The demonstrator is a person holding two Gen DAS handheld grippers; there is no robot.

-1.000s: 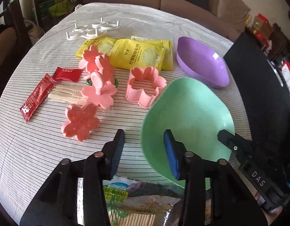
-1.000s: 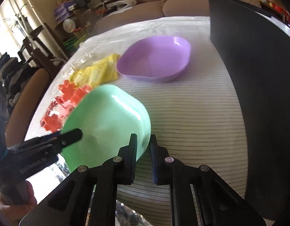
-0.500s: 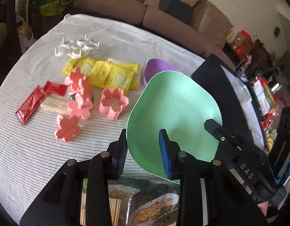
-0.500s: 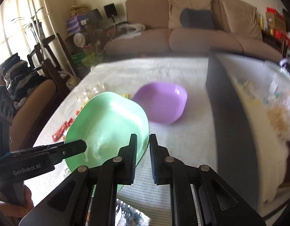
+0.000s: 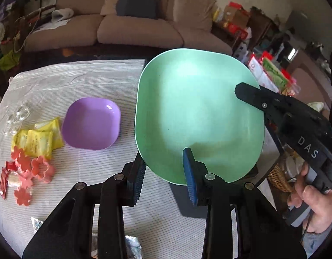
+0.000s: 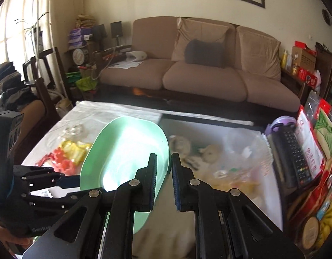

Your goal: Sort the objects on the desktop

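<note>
A green bowl (image 5: pixel 198 116) is held in the air, tilted toward the left wrist camera. My right gripper (image 6: pixel 164 172) is shut on its rim; it shows in the left wrist view (image 5: pixel 247 91) at the bowl's right edge. My left gripper (image 5: pixel 163 168) has its jaws on either side of the bowl's near rim, with a gap between them. The bowl also shows in the right wrist view (image 6: pixel 122 151). A purple bowl (image 5: pixel 91 123) sits on the striped tablecloth (image 5: pixel 90 79). Yellow packets (image 5: pixel 39 140), pink flower cutters (image 5: pixel 39 169) and a red sachet (image 5: pixel 3 182) lie at the left.
White plastic clips (image 5: pixel 16 117) lie at the far left. A black panel (image 5: pixel 194 202) lies under the green bowl. A side table with a remote (image 6: pixel 293 151), snack bags and a basket (image 5: pixel 278 174) stands to the right. A sofa (image 6: pixel 198 71) is behind.
The green bowl has been lifted higher and tilted more upright, moving right with both grippers. The table objects now sit lower and farther left in view.
</note>
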